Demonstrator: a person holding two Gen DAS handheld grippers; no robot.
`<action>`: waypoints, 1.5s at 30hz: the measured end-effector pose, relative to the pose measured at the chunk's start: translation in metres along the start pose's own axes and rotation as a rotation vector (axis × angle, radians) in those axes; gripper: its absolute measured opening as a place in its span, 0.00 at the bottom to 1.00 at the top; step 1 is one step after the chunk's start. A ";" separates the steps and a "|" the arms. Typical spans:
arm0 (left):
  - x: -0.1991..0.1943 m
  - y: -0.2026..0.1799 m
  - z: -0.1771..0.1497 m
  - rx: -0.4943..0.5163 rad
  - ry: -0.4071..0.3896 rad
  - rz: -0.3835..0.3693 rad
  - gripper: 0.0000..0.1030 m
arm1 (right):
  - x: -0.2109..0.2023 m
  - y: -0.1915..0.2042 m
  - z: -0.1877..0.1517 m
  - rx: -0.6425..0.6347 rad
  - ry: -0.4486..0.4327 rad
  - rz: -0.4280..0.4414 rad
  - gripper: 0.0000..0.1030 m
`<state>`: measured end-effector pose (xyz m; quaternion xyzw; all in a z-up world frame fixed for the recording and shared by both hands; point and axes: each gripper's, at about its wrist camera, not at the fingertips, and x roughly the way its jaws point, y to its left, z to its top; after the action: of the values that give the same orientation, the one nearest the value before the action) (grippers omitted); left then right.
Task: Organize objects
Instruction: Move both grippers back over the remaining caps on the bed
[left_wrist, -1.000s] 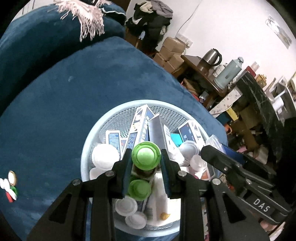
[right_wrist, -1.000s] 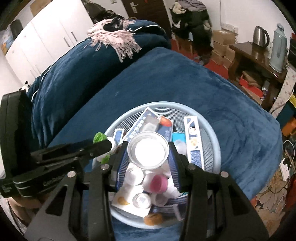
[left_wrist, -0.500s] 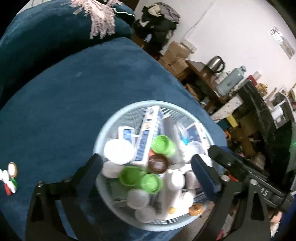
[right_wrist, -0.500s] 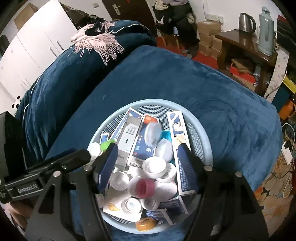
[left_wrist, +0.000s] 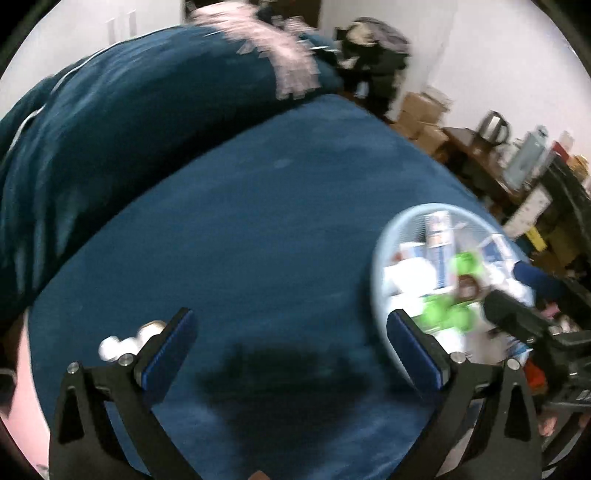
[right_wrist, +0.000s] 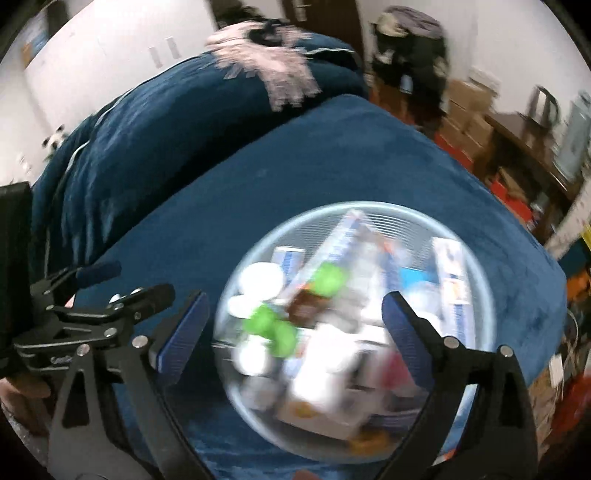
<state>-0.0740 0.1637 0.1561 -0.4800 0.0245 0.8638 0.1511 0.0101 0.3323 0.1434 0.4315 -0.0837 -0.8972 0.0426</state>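
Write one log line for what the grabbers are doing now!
left gripper: open, empty, over blue blanket | right gripper: open, empty, above basket | green-capped bottles: in basket

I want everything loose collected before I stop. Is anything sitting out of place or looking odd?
Yes. A small cluster of loose caps lies on the blue blanket, apart from the light blue basket that holds the other items. The basket's contents lie jumbled. Both the left tool and right tool are open and hold nothing.
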 end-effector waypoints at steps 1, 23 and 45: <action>0.001 0.018 -0.005 -0.022 0.008 0.018 0.99 | 0.003 0.010 0.000 -0.014 0.004 0.013 0.93; 0.051 0.228 -0.110 -0.433 0.156 0.121 0.91 | 0.150 0.186 -0.040 -0.270 0.254 0.159 0.93; 0.076 0.224 -0.114 -0.358 0.255 0.163 0.89 | 0.164 0.181 -0.050 -0.255 0.281 0.154 0.93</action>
<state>-0.0816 -0.0532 0.0083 -0.6007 -0.0717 0.7962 -0.0110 -0.0523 0.1244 0.0213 0.5360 0.0043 -0.8255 0.1766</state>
